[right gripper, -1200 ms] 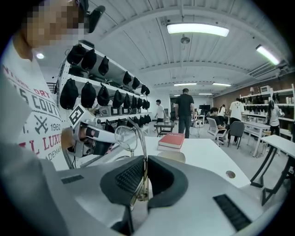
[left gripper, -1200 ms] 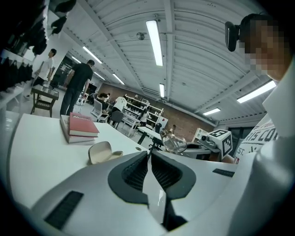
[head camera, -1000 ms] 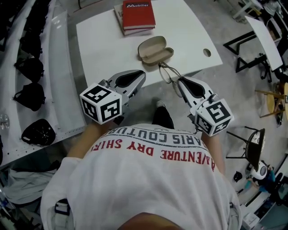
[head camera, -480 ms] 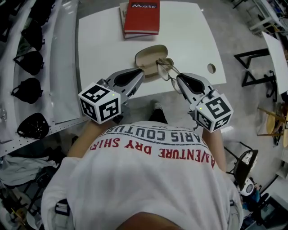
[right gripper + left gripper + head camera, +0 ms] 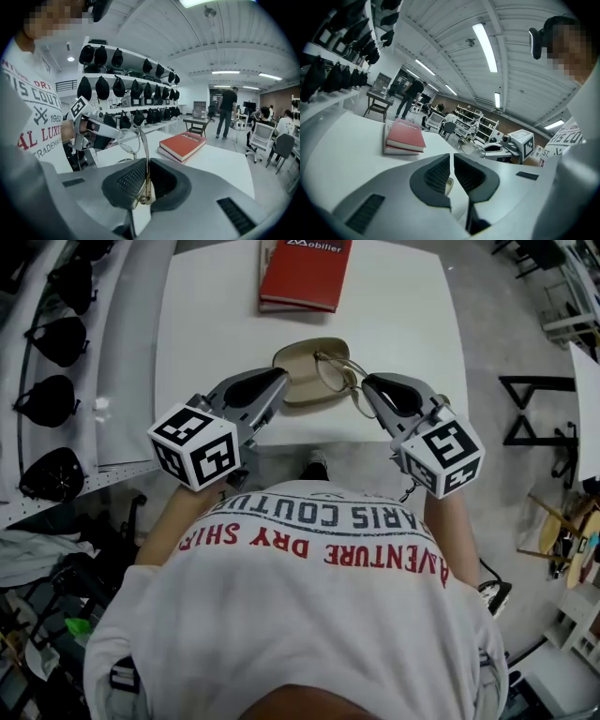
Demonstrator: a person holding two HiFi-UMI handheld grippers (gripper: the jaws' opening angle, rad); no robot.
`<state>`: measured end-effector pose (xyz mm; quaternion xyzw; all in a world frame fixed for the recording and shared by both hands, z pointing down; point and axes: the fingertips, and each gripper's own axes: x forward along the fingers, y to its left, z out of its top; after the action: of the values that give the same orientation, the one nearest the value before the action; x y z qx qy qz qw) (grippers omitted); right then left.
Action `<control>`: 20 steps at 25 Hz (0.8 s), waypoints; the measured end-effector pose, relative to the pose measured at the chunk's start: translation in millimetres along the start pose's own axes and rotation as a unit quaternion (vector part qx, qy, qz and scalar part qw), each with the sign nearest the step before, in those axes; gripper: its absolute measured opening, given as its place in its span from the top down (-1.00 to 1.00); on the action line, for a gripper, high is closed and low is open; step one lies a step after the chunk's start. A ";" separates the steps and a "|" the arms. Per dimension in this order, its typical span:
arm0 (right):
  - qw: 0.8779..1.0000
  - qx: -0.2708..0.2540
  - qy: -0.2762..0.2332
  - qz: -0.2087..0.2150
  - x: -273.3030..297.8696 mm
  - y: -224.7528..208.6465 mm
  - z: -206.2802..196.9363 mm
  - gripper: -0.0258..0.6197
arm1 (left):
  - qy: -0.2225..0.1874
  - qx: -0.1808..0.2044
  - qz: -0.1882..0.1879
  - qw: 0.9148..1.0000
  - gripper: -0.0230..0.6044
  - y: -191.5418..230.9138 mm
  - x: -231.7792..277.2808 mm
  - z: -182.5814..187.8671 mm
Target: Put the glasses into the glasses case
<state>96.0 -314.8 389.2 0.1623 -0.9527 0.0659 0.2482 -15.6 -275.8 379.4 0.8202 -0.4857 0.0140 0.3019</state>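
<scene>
The open beige glasses case (image 5: pixel 298 362) lies near the front edge of the white table (image 5: pixel 206 315). My right gripper (image 5: pixel 367 385) is shut on one temple arm of the thin metal-framed glasses (image 5: pixel 336 376), which hang just above the right part of the case. In the right gripper view the temple runs up from between the pads (image 5: pixel 136 180) to a lens (image 5: pixel 129 143). My left gripper (image 5: pixel 279 381) is at the case's left edge, jaws together with nothing held; a bit of beige shows behind its pads (image 5: pixel 439 174). From there I see the glasses (image 5: pixel 472 149) and the right gripper (image 5: pixel 506 149).
A red book (image 5: pixel 302 273) lies on a second book at the table's far side, beyond the case. A white shelf with several black caps (image 5: pixel 56 334) runs along the left. Chairs and desks stand on the floor to the right. People stand far off in the room.
Both grippers moved forward over the table's front edge. The glasses came from beside the case to above its right part, and the left gripper reached the case's left edge.
</scene>
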 end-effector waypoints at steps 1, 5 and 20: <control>1.000 -0.006 0.003 0.009 3.8 -3.4 -0.4 0.81 | -0.003 -0.003 0.009 1.000 0.78 2.4 1.6 0.1; 0.998 -0.040 0.018 0.047 25.0 -10.9 -2.1 0.81 | -0.021 -0.016 0.047 0.999 0.78 15.4 1.2 0.7; 0.956 -0.201 0.095 0.191 91.0 -7.7 -28.5 0.81 | -0.058 -0.061 0.150 0.985 0.78 54.5 -7.5 -11.3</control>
<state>36.5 -341.3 459.3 -0.0829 -0.9317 -0.0655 0.3476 -60.3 -282.9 412.5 0.7172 -0.6200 -0.0180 0.3176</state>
